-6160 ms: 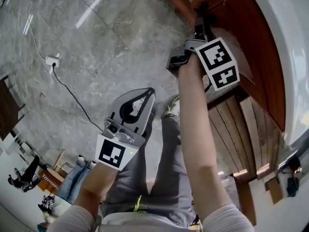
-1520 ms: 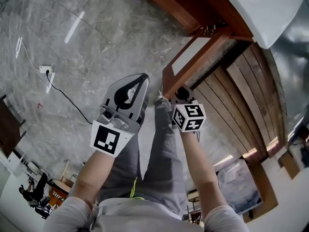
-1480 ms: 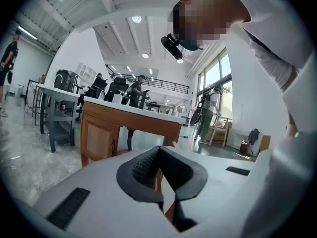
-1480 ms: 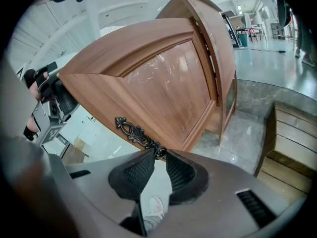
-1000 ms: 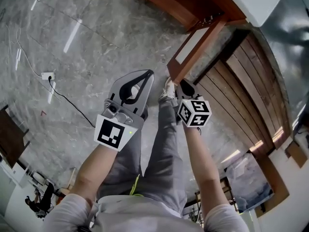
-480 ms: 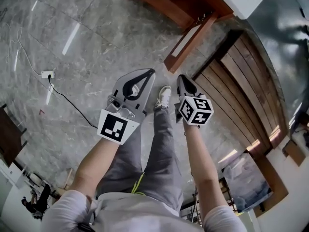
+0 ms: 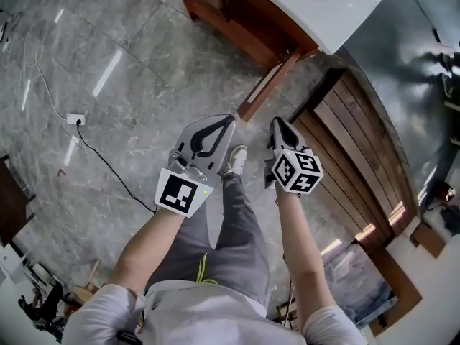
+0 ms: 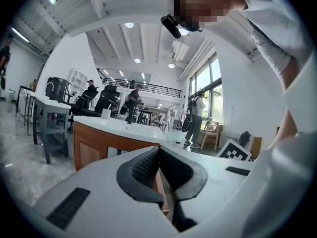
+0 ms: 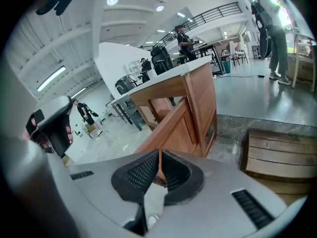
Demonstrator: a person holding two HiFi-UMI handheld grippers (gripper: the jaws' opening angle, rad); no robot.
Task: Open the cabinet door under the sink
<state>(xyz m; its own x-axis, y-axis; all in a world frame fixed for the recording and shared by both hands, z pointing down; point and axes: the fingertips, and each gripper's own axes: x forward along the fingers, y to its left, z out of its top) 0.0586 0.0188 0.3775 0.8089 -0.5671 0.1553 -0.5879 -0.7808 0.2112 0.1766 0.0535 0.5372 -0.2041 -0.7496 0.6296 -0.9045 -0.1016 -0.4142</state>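
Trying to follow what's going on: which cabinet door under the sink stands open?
The door at the end nearest the wooden planks. It swings out over the floor, while the other panel sits flush.

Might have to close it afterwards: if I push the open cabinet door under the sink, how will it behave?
The cabinet door looks like a rigid framed wood panel, so it likely won't flex. Standing swung out, attached at one edge under the sink, it should pivot when pushed, not slide or tip.
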